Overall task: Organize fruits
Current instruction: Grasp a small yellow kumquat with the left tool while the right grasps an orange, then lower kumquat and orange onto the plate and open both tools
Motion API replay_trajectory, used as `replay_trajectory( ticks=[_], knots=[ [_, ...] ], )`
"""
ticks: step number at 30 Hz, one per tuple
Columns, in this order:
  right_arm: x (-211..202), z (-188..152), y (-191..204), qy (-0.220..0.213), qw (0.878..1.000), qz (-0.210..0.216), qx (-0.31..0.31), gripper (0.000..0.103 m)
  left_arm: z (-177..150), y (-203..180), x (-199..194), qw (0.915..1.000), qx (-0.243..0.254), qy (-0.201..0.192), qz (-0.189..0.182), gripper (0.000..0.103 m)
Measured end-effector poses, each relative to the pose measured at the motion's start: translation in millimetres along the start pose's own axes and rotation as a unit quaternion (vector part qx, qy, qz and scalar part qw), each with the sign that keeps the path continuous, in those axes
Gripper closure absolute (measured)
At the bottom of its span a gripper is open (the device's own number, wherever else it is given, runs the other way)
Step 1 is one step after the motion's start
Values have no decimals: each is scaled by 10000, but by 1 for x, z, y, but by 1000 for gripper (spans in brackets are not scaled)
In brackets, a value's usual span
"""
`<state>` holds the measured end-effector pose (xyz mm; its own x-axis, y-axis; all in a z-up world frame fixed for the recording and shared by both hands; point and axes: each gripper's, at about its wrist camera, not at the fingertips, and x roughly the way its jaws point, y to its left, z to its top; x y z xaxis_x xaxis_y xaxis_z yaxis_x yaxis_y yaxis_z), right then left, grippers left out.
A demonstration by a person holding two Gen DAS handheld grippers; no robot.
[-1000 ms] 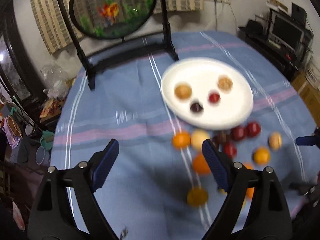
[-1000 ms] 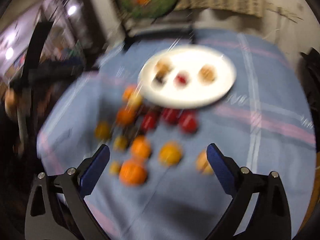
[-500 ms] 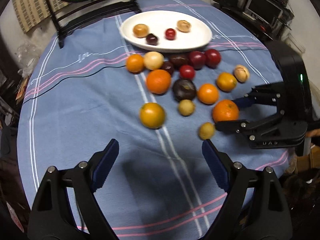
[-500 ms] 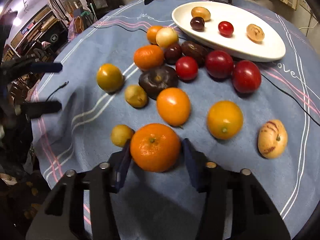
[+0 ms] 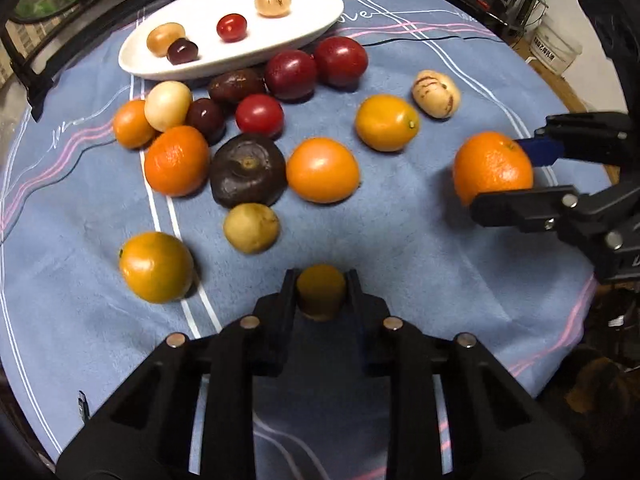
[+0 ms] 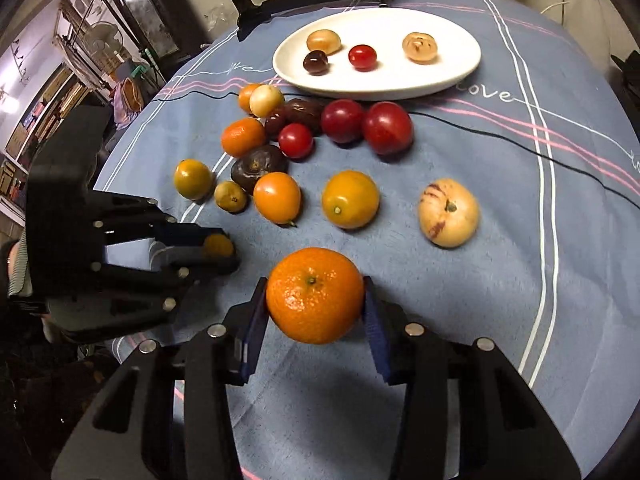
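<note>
My left gripper [image 5: 321,280] is shut on a small yellow-brown fruit [image 5: 321,292] at the near edge of the blue tablecloth; the right wrist view shows the same grip [image 6: 218,252] from the side. My right gripper [image 6: 315,284] is shut on a large orange tangerine [image 6: 315,296], its blue pads pressing both sides. The left wrist view has that tangerine [image 5: 492,166] at the right. A white oval plate [image 5: 304,28] at the far side holds several small fruits. Between plate and grippers lie several loose fruits: oranges, red plums, dark ones, a striped pale melon [image 6: 448,213].
A black cable [image 6: 500,138] crosses the cloth in front of the plate. A black frame stand [image 5: 36,80] rises behind the plate at the far left. The table's edge drops off at the right [image 5: 592,280], with shelves and clutter beyond.
The left gripper dropped toward the table and closed on the small yellow-brown fruit. The right gripper, open a second ago, closed around the tangerine and still grips it.
</note>
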<state>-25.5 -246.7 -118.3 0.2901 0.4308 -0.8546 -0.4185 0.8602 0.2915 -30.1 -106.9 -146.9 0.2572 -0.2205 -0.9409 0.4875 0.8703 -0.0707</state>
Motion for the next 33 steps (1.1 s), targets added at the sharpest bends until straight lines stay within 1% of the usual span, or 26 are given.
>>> replay_trajectory(
  ticks=[1, 3, 5, 7, 9, 11, 13, 15, 18, 20, 23, 26, 28, 33],
  knots=[
    [-2, 0, 1, -26, 10000, 8, -7, 58, -1, 1, -7, 10000, -19, -71, -42, 78],
    [-6, 2, -1, -76, 10000, 41, -20, 58, 0, 2, -20, 9998, 22, -203, -1, 79],
    [-16, 6, -1, -174, 9998, 39, -60, 58, 5, 6, -34, 9994, 2, -344, 100, 78],
    [-20, 16, 1, -260, 9996, 33, -128, 58, 16, 11, -49, 9982, -36, -516, 318, 79],
    [-29, 34, 4, -437, 9987, -3, -245, 58, 34, 17, -66, 9957, -87, -744, 547, 78],
    [-40, 57, 6, -671, 9971, -32, -353, 58, 55, 22, -78, 9932, -158, -958, 648, 78],
    [-51, 77, 6, -882, 9951, -56, -436, 58, 80, 29, -89, 9893, -194, -1182, 830, 78],
    [-63, 102, 7, -1136, 9918, -136, -563, 58, 107, 40, -98, 9857, -289, -1388, 906, 78],
    [-75, 139, 1, -1464, 9873, -238, -561, 58, 142, 49, -101, 9810, -428, -1578, 1040, 78],
    [-78, 156, -7, -1583, 9857, -293, -492, 58, 160, 53, -100, 9789, -513, -1630, 1120, 78],
    [-75, 174, -21, -1624, 9857, -290, -331, 58, 182, 60, -93, 9774, -648, -1605, 1211, 78],
    [-63, 190, -35, -1568, 9867, -366, -214, 58, 195, 65, -79, 9780, -691, -1521, 1251, 78],
    [-55, 196, -41, -1521, 9875, -390, -154, 58, 201, 69, -67, 9778, -701, -1447, 1346, 78],
    [-32, 209, -53, -1359, 9900, -368, -71, 58, 213, 80, -44, 9814, -760, -1232, 1263, 78]
  ],
)
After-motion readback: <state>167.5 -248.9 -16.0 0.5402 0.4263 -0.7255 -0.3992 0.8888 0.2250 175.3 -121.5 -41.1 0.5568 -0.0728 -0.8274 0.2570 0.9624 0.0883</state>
